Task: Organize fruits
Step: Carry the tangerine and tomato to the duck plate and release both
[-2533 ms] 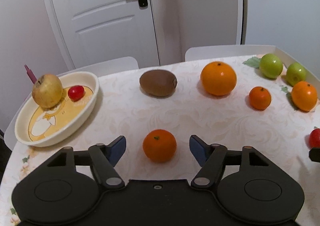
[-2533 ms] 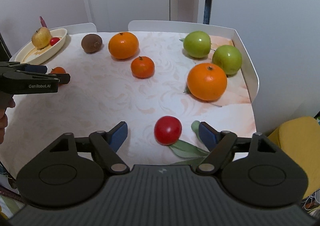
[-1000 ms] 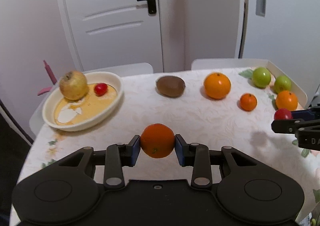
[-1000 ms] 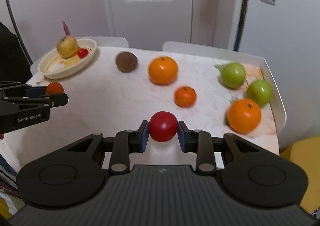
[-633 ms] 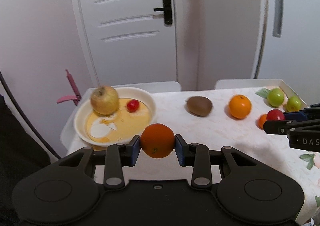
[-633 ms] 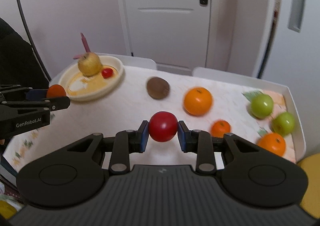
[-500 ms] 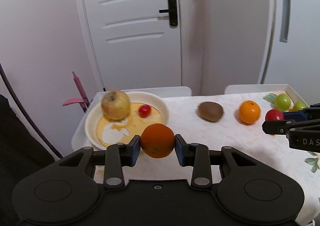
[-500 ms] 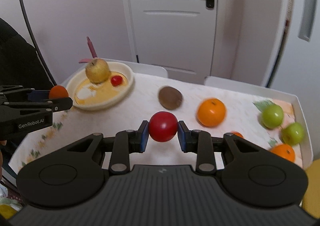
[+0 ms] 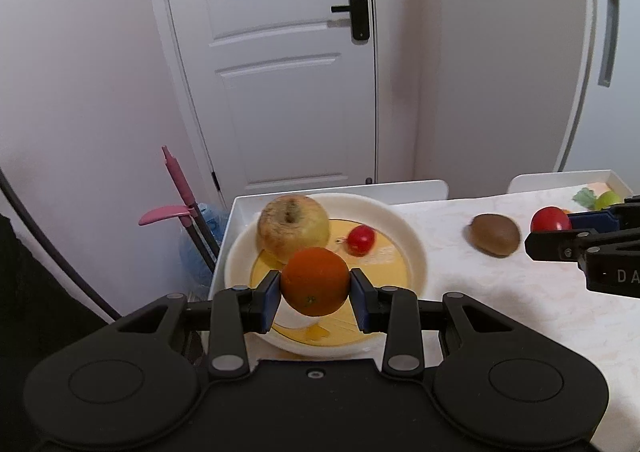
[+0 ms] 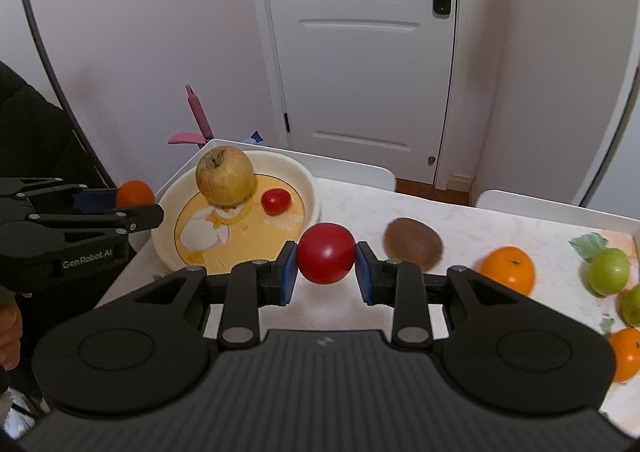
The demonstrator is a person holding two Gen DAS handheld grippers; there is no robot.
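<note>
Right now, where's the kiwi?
The kiwi lies on the table, right of the white dish, left of the big orange, just beyond the right gripper.

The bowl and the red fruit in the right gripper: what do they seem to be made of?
Bowl: probably glazed ceramic or melamine, with a smooth cream rim and a printed yellow inside.
Red fruit: possibly a plastic imitation, given its even colour and glossy highlight, though real fruit cannot be excluded. The right gripper holds it.
</note>
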